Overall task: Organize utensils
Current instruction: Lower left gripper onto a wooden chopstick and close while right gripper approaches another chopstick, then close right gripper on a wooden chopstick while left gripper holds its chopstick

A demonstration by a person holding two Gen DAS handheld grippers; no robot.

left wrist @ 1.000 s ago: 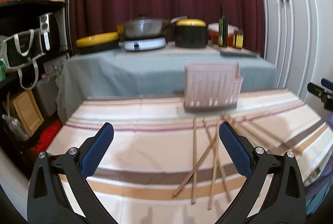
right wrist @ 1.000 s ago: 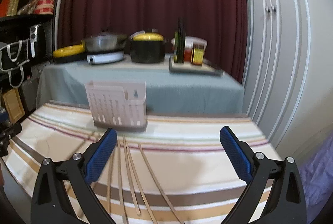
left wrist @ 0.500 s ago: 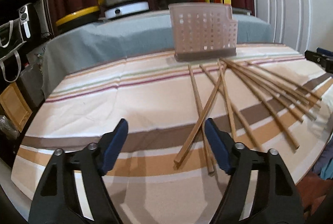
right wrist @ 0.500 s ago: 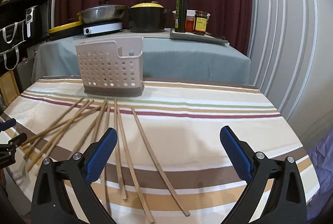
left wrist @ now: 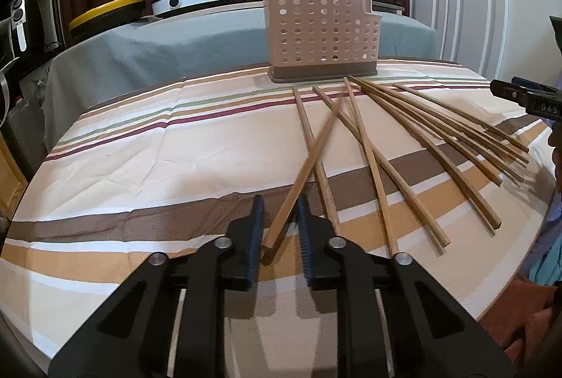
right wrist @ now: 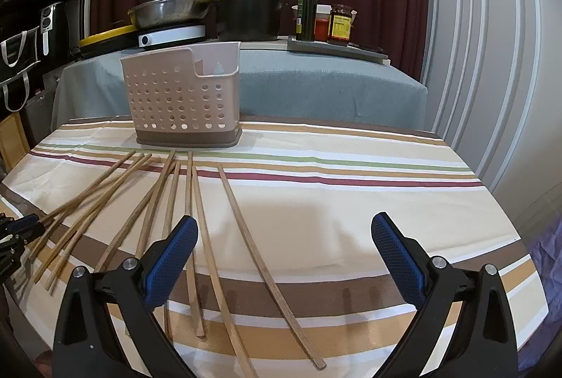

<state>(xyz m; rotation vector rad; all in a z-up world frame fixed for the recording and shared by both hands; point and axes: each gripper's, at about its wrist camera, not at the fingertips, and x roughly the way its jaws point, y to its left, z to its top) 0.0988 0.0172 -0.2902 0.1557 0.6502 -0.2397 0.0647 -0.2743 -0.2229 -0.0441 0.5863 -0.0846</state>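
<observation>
Several wooden chopsticks (left wrist: 421, 132) (right wrist: 154, 202) lie fanned out on the striped tablecloth (left wrist: 158, 149) in front of a perforated beige utensil holder (left wrist: 321, 33) (right wrist: 182, 90). My left gripper (left wrist: 281, 223) has closed down around the near end of one slanted chopstick (left wrist: 309, 163), which still rests on the cloth. My right gripper (right wrist: 284, 227) hovers open over the cloth, its left finger above the chopsticks and nothing between its fingers. Each gripper shows at the edge of the other's view: the right gripper (left wrist: 527, 97), the left gripper (right wrist: 17, 227).
Behind stands a grey-covered table (right wrist: 316, 83) with a steel pan (right wrist: 168, 9), a black pot (right wrist: 249, 16), an oil bottle (right wrist: 307, 2) and jars. Dark shelves (left wrist: 21, 9) are at the left, white cabinet doors (right wrist: 491, 44) at the right. The tablecloth's front edge is close.
Both grippers came lower and nearer to the table. My left gripper's fingers went from wide open to narrow around one chopstick's end. The right gripper stayed open.
</observation>
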